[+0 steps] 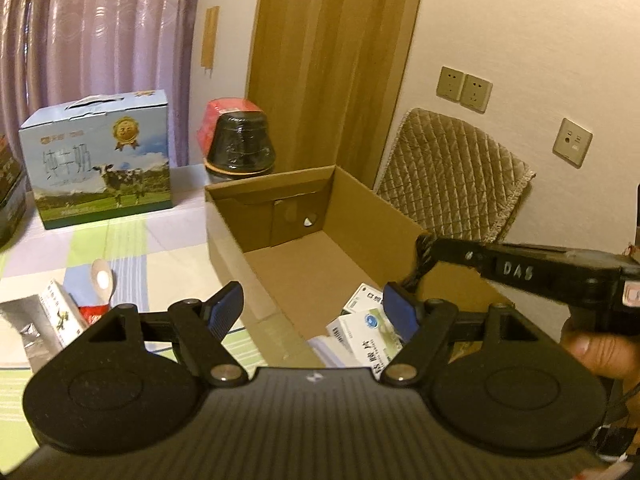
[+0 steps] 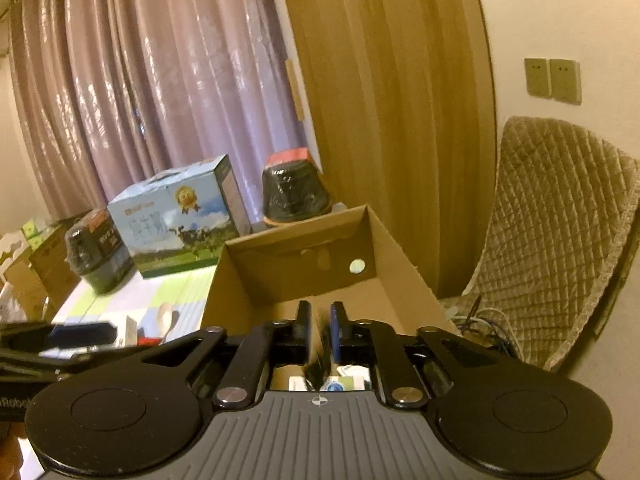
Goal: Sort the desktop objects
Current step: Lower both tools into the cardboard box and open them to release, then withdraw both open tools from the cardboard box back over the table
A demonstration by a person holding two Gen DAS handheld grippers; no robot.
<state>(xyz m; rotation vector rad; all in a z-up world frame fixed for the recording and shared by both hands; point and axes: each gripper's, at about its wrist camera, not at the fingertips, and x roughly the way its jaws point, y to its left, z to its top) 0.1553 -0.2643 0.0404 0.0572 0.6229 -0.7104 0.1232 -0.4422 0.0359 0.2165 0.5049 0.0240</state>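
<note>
Your left gripper (image 1: 314, 306) hangs with its jaws released and nothing between them, poised over the near left wall of the open brown cardboard box (image 1: 224, 216) on the counter (image 1: 160, 256). White medicine cartons (image 1: 362, 330) already lie in the box's near end. Your right gripper (image 2: 320, 328) sits over the same box, its jaws parted only a crack; something dark shows in the gap, but you can't tell whether the pads press on it. Left of the box, a pale spoon (image 1: 102, 280) and another small white carton (image 1: 60, 312) lie on the checked cloth.
</note>
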